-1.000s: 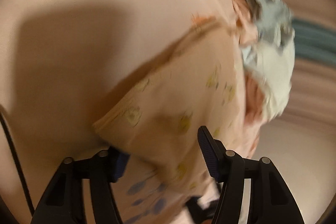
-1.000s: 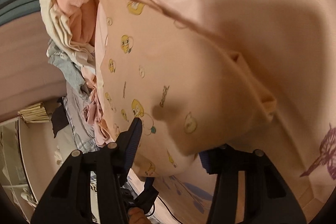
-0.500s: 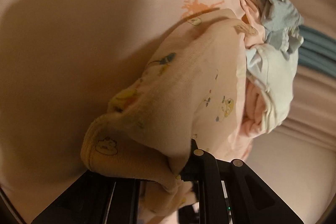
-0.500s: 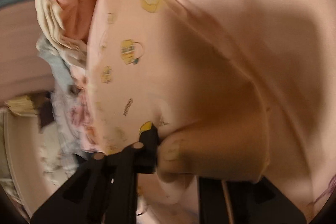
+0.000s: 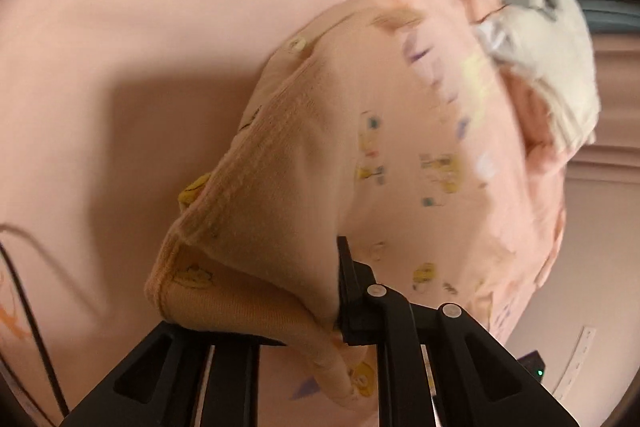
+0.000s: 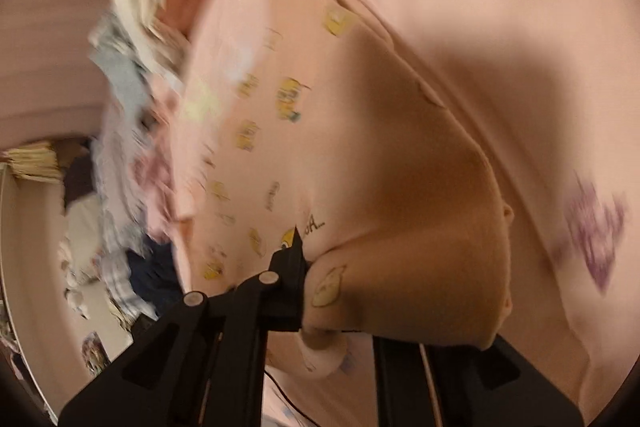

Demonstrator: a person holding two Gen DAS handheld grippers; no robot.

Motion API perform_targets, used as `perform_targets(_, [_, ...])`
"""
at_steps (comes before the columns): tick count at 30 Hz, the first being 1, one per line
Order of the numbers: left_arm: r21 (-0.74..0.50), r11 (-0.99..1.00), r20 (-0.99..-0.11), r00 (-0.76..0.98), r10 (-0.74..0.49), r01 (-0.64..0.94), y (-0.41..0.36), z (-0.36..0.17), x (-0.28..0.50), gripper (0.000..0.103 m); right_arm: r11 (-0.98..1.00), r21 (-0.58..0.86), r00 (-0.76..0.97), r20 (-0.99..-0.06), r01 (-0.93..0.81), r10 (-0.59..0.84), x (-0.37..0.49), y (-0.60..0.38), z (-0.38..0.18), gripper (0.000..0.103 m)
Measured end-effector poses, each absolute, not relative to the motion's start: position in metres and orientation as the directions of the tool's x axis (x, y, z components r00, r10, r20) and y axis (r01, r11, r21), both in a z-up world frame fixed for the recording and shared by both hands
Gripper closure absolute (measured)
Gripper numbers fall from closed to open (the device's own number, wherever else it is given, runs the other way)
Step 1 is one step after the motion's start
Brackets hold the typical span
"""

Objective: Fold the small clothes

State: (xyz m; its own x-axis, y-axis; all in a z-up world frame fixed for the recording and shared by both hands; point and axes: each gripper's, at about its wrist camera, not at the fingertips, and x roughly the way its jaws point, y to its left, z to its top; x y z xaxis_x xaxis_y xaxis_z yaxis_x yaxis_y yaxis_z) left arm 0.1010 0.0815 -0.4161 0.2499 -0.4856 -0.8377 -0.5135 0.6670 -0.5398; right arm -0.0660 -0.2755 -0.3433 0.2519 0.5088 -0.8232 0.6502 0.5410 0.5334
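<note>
A small peach baby garment (image 5: 400, 155) with yellow cartoon prints lies on a pink sheet (image 5: 120, 27). My left gripper (image 5: 304, 291) is shut on its ribbed near edge and lifts that edge off the sheet. In the right wrist view the same garment (image 6: 304, 131) shows, and my right gripper (image 6: 340, 291) is shut on its other near corner, also raised. Each gripper's far finger is hidden under the cloth.
A pile of other small clothes, grey, cream and pink, lies beyond the garment (image 5: 532, 11) and at the left of the right wrist view (image 6: 132, 75). A black cable (image 5: 24, 299) runs along the sheet at the left. A purple print (image 6: 592, 239) marks the sheet.
Both grippers were open around the garment's near edge a second ago. They have since shut on it and lifted the edge up off the sheet.
</note>
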Motion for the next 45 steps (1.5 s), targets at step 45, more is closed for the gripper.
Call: perform_targets(45, [-0.434, 0.651, -0.899, 0.249, -0.360, -0.622, 0.182, -0.386, 0.187, 0.083, 0.747, 0.138, -0.026, -0.979, 0.650, 0.203, -0.127, -0.291, -0.262, 0.089])
